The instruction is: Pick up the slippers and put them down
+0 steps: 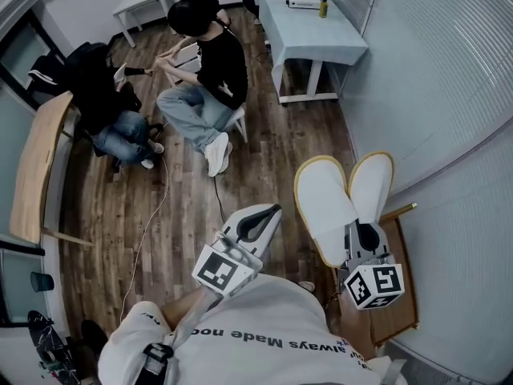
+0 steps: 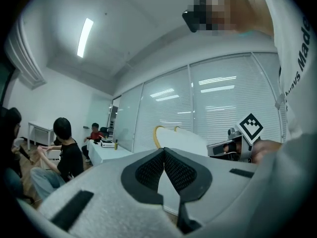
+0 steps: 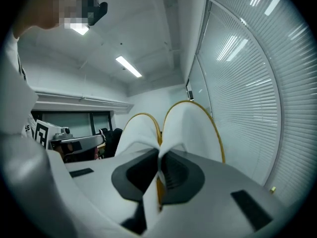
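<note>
A pair of white slippers with yellow trim, one [image 1: 324, 205] beside the other [image 1: 371, 183], is held up in the air with the soles side by side. My right gripper [image 1: 362, 237] is shut on their heel ends. In the right gripper view the two slippers [image 3: 190, 128] rise from between the pads, and the gripper [image 3: 159, 158] pinches their edges together. My left gripper [image 1: 269, 212] is to the left of the slippers, shut, with nothing in it. In the left gripper view its fingertips [image 2: 163, 151] meet, and the slippers [image 2: 181, 138] show beyond them.
Two people sit on chairs, one [image 1: 207, 69] next to the other [image 1: 103, 103], on the wooden floor ahead. A white table [image 1: 309, 32] stands at the back right, along a glass wall with blinds [image 1: 449, 95]. A small wooden stand [image 1: 403, 283] is under my right hand. A wooden desk [image 1: 35, 167] is at the left.
</note>
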Available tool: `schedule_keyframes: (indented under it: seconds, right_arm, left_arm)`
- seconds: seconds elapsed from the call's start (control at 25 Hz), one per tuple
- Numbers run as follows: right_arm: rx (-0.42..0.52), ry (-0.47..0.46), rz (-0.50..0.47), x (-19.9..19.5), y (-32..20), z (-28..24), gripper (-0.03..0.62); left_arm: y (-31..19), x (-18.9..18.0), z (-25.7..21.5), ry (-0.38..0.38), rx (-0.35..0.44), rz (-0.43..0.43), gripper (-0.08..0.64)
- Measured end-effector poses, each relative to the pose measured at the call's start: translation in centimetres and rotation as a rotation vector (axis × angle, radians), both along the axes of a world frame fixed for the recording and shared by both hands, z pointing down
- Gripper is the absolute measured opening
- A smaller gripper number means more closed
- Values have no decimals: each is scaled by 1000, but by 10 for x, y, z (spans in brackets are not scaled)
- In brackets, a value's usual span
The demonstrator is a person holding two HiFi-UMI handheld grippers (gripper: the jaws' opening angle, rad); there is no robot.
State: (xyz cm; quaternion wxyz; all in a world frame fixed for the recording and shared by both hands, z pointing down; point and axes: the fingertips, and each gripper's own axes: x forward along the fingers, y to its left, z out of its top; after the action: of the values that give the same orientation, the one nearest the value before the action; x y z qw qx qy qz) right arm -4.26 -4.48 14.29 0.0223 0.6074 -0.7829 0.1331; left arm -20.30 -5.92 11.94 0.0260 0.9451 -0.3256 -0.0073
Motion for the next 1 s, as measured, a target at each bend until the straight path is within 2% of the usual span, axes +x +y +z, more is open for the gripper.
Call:
schedule_keyframes:
  seconds: [0.36, 0.64, 1.0]
  right_arm:
    - [7, -17, -97, -97, -56, 7, 23]
    - [13, -13, -173, -168, -75, 7, 23]
    - [7, -8, -252, -212, -90, 12, 23]
  left_arm:
    - [-36, -100, 1, 6, 2, -110, 11]
    - [-44, -174, 8, 16, -6, -194, 11]
    - [-50, -225, 11, 22, -17, -298, 11]
